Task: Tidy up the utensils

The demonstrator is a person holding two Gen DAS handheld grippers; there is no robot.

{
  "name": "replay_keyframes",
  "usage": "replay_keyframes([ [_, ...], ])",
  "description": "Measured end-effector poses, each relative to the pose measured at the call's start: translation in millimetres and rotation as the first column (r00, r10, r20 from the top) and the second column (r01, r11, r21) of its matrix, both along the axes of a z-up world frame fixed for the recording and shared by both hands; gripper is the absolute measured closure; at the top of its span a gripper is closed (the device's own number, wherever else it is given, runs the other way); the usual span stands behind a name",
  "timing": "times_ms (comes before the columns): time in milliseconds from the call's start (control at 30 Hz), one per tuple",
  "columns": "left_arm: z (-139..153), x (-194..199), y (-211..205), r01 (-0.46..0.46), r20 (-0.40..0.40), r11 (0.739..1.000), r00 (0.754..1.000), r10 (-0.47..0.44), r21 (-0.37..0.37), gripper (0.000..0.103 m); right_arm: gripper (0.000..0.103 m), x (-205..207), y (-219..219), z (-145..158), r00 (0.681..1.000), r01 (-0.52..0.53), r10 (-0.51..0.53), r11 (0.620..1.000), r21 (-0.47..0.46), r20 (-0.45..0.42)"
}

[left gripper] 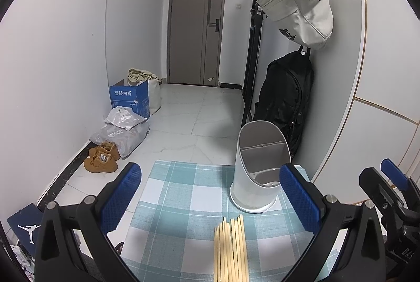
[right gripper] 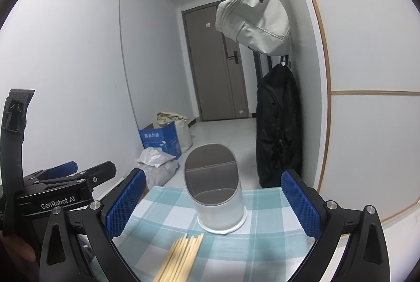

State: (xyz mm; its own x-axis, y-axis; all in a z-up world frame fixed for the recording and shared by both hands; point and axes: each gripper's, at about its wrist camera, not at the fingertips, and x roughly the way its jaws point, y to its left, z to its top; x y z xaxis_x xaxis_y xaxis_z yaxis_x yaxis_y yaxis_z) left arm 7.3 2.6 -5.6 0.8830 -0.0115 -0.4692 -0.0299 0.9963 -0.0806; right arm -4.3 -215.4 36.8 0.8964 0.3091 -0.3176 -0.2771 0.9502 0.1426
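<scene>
Between the wide-spread, empty fingers of the left gripper (left gripper: 210, 192) and right gripper (right gripper: 214, 200), a bundle of wooden chopsticks (left gripper: 230, 249) lies on the checked placemat (left gripper: 170, 203). Just beyond stands the white utensil holder (left gripper: 258, 166), its divided compartments apparently empty.

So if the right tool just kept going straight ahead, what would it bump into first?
Most likely the white utensil holder: it stands right in the middle between the right tool's open fingers, just past the chopsticks lying lower on the checked mat. Depth is hard to judge.
</scene>
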Motion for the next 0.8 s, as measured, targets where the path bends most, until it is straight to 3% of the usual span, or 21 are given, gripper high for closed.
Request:
replay_keyframes([
  [800,-0.3,-0.3,1.6,0.006,0.002,1.000,1.000,-0.006,-0.005,0.001,0.000,-0.4,-0.3,1.0,1.000,0.000,0.000,1.000,0.000,0.009],
])
